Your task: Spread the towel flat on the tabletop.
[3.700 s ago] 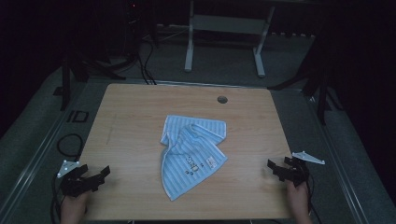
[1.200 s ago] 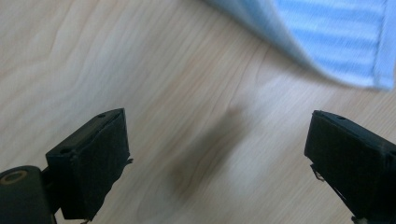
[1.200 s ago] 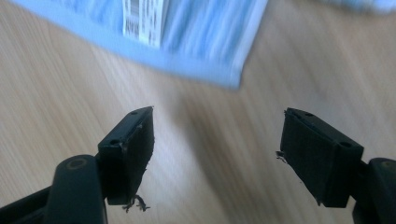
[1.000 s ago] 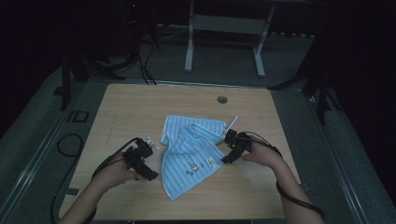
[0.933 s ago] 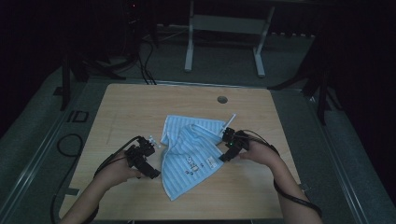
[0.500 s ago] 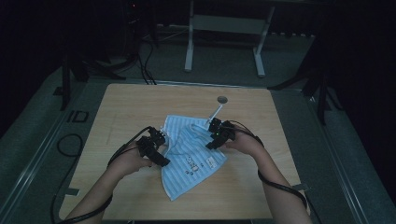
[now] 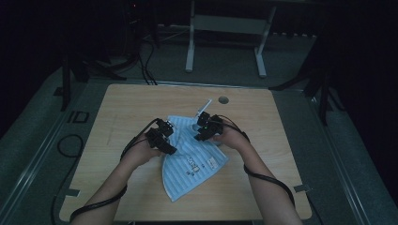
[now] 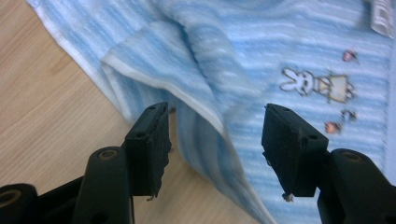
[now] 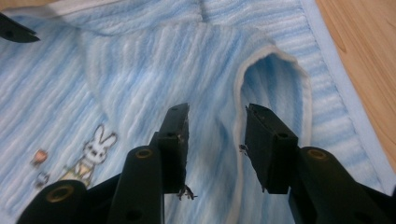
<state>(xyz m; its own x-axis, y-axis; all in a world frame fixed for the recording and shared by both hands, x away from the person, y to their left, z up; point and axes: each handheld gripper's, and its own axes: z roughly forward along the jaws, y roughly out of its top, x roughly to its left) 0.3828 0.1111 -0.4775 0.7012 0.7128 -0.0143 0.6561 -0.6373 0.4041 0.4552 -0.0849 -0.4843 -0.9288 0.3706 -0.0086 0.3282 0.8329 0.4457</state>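
The left gripper (image 8: 215, 140) is down at the near left edge of the blue striped towel (image 7: 195, 154), its two black jaws standing apart and astride a raised fold of the cloth; they have just been closing in, and the fold lies between them, though the pads have not met it and nothing is gripped yet. One jaw sits over the bare wood just off the towel's white hem, the other over the flat cloth close to a small printed rabbit (image 8: 299, 81). The right gripper (image 9: 217, 140) is at the far right part of the same towel, with its jaws likewise parted and likewise just drawing together, a ridge of striped cloth running up between them and a curled-over, white-edged flap (image 9: 275, 88) just beyond the right-hand jaw; here too the pads look clear of the fabric, so it holds nothing. From the high view the left gripper (image 7: 160, 137) and the right gripper (image 7: 206, 127) face each other across the upper half of the towel, near one another, the person's forearms reaching in from the near side with cables trailing back along them. The towel lies rumpled near the middle of the wooden table (image 7: 117, 108), its long tail pointing towards the person. A small round hole (image 7: 223, 100) sits in the tabletop beyond the right gripper.
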